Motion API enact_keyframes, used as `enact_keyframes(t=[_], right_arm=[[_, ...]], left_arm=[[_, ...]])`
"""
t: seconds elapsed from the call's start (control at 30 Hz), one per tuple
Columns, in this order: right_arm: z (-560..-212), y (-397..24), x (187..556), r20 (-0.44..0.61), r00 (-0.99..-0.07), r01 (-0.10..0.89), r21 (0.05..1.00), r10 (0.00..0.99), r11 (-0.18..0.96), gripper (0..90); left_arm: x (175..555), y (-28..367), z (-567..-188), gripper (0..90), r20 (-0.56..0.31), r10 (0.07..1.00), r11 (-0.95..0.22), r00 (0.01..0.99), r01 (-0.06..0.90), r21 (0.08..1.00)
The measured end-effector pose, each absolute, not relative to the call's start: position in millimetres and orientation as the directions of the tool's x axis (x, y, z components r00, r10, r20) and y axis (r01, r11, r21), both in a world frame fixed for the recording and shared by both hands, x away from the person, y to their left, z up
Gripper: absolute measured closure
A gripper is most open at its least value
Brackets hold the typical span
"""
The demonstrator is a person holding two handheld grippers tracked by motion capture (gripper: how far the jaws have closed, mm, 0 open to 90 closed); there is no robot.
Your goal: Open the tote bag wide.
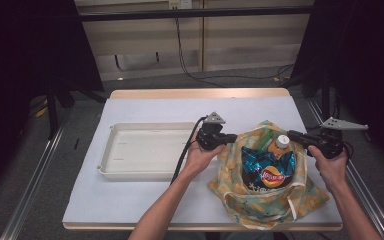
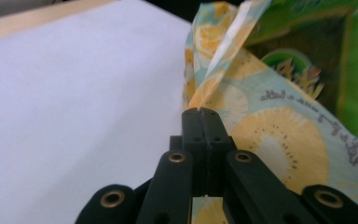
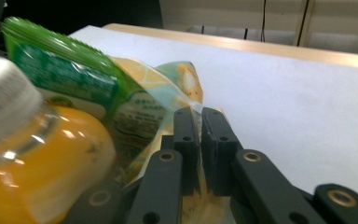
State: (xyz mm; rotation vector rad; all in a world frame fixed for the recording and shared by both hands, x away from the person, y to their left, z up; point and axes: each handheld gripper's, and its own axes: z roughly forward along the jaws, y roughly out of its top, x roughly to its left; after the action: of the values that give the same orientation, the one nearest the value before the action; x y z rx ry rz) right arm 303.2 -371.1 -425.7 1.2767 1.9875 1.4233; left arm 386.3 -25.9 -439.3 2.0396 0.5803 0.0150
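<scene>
Your left gripper (image 2: 200,112) is closed on the rim of the fruit-print cloth bag (image 1: 260,200), near script that begins "let's", the rest too small to read. Your right gripper (image 3: 200,114) pinches the opposite rim. The bag sits at the table's (image 1: 130,200) near right. Inside lie a blue chip packet (image 1: 267,167) with an unreadable logo, an orange bottle (image 3: 32,172) and a green packet (image 3: 70,70). Farther left is a white tray (image 1: 145,150).
</scene>
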Motion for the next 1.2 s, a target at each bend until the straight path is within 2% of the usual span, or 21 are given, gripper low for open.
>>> enact_keyframes(t=[0.27,0.4,0.43,0.5,0.53,0.57,0.6,0.67,0.77,0.83,1.03,1.13,1.2], right_arm=[[-444.4,-368.8,303.6,0.198,-0.505,0.505,0.857,0.84,0.102,86.1],[-449.0,-365.2,301.2,0.197,-0.518,0.525,0.841,0.832,0.128,83.1],[-447.8,-365.1,300.0,0.195,-0.524,0.521,0.844,0.829,0.13,80.4],[-445.2,-365.6,298.6,0.192,-0.527,0.513,0.849,0.828,0.129,78.5],[-441.6,-366.5,297.0,0.191,-0.526,0.504,0.855,0.828,0.123,75.8],[-432.5,-370.7,291.9,0.196,-0.517,0.481,0.872,0.834,0.093,68.4],[-429.4,-372.3,290.1,0.195,-0.516,0.471,0.878,0.834,0.086,67.5],[-425.2,-374.1,286.8,0.195,-0.516,0.46,0.885,0.834,0.077,66.6],[-408.9,-377.8,269.0,0.189,-0.529,0.421,0.905,0.827,0.063,57.9],[-402.5,-379.6,260.3,0.191,-0.54,0.402,0.914,0.82,0.052,54.4],[-387.7,-372.6,233.4,0.181,-0.587,0.374,0.925,0.789,0.065,50.0],[-379.0,-368.1,222.6,0.178,-0.61,0.356,0.932,0.772,0.066,42.7],[-376.4,-366.4,219.2,0.185,-0.622,0.351,0.934,0.761,0.06,41.3]], left_arm=[[380.6,-35.6,-452.1,90.0,-0.242,0.386,-0.466,0.89,0.415,0.781],[378.7,-28.9,-446.6,90.0,-0.256,0.364,-0.425,0.896,0.404,0.81],[377.9,-26.7,-445.1,88.4,-0.258,0.353,-0.418,0.899,0.399,0.816],[376.4,-24.5,-443.5,78.8,-0.256,0.357,-0.409,0.898,0.397,0.821],[374.9,-21.6,-441.6,78.8,-0.254,0.363,-0.402,0.896,0.397,0.825],[371.1,-16.2,-437.7,72.0,-0.257,0.36,-0.376,0.897,0.392,0.84],[368.5,-13.3,-435.4,68.4,-0.252,0.358,-0.37,0.899,0.384,0.846],[365.5,-10.7,-433.4,65.4,-0.242,0.353,-0.364,0.904,0.371,0.854],[352.5,1.6,-425.4,62.1,-0.192,0.354,-0.36,0.915,0.323,0.875],[346.3,8.3,-421.8,58.2,-0.198,0.346,-0.34,0.917,0.319,0.885],[326.5,21.9,-412.5,54.1,-0.165,0.32,-0.352,0.933,0.279,0.893],[307.8,32.4,-405.8,50.6,-0.144,0.293,-0.354,0.945,0.247,0.902],[304.6,36.2,-405.6,48.1,-0.145,0.295,-0.347,0.944,0.247,0.905]])
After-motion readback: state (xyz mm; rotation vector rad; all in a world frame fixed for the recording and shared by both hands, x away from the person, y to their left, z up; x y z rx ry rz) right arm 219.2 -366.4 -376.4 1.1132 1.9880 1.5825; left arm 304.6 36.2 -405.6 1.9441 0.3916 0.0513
